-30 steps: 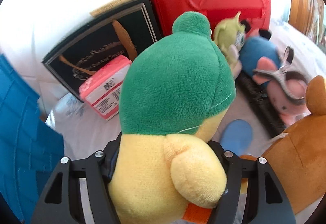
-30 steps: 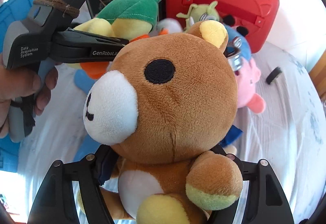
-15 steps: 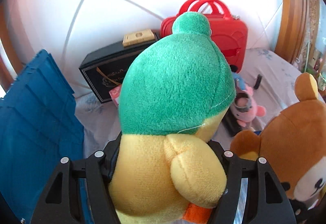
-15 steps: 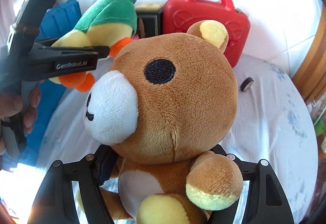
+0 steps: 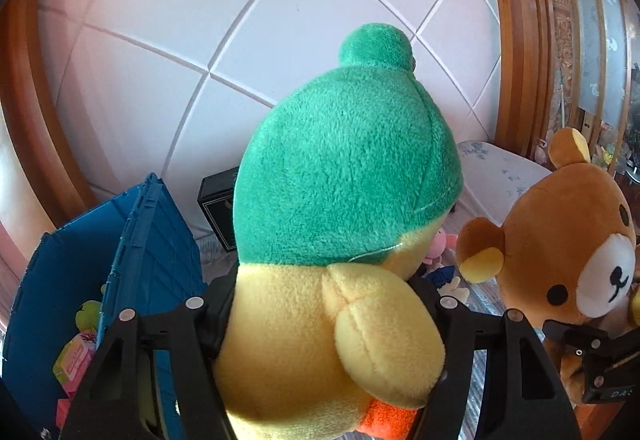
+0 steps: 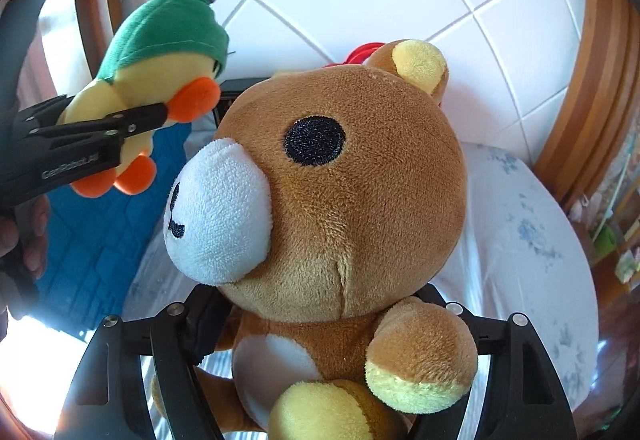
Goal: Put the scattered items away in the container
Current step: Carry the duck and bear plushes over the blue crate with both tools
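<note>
My left gripper [image 5: 320, 304] is shut on a yellow duck plush with a green hood [image 5: 344, 176], squeezed at the body and held high in the air. From the right wrist view the duck plush [image 6: 160, 52] hangs at upper left, the left gripper [image 6: 120, 124] clamped across it. My right gripper [image 6: 320, 312] is shut on a brown bear plush [image 6: 352, 184] at its neck and torso; the bear plush [image 5: 560, 240] also shows at right in the left wrist view. The blue crate [image 5: 132, 264] stands open at lower left, holding a few small items.
A black box [image 5: 218, 208] and a pink plush [image 5: 440, 244] lie on the floral-covered surface [image 6: 520, 224] below. A red case [image 6: 362, 50] peeks behind the bear's head. White tiled wall and wooden frames stand behind. A hand [image 6: 32, 236] grips the left tool.
Both grippers have risen well above the surface with their plush toys, and the views now tilt up toward the wall. The blue crate has come into view below the left gripper.
</note>
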Demonstrator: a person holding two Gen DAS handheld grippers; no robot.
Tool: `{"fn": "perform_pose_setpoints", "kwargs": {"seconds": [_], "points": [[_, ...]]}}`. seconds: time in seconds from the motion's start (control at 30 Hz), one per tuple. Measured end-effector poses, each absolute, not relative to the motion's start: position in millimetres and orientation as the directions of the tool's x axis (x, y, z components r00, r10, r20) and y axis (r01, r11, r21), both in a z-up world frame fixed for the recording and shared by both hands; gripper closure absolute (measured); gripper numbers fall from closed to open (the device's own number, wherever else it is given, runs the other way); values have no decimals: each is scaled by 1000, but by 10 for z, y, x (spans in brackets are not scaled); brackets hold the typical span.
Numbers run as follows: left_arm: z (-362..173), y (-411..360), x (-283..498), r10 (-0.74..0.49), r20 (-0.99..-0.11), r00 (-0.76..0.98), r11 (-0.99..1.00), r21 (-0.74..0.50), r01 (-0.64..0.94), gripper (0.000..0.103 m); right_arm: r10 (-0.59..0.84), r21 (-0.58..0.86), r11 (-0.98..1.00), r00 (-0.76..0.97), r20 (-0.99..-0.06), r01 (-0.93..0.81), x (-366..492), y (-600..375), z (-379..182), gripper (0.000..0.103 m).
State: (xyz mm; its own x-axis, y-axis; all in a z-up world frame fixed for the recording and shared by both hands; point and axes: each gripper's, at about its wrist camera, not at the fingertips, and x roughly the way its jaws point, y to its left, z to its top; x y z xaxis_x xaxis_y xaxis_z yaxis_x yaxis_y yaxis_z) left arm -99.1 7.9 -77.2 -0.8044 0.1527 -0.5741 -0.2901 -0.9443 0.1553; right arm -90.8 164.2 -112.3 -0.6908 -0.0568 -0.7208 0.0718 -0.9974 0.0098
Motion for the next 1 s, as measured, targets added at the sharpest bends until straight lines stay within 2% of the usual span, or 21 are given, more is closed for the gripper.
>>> {"fn": "perform_pose_setpoints", "kwargs": {"seconds": [0.57, 1.0], "points": [[-156, -454, -138, 240, -504, -830, -932, 118, -342, 38, -26, 0, -999, -744, -668, 35, -322, 1182, -465, 27], [116, -1097, 77, 299, -433, -850, -930, 66, -361, 38, -32, -31, -997, -759, -651, 68, -259, 496, -348, 27]]}}
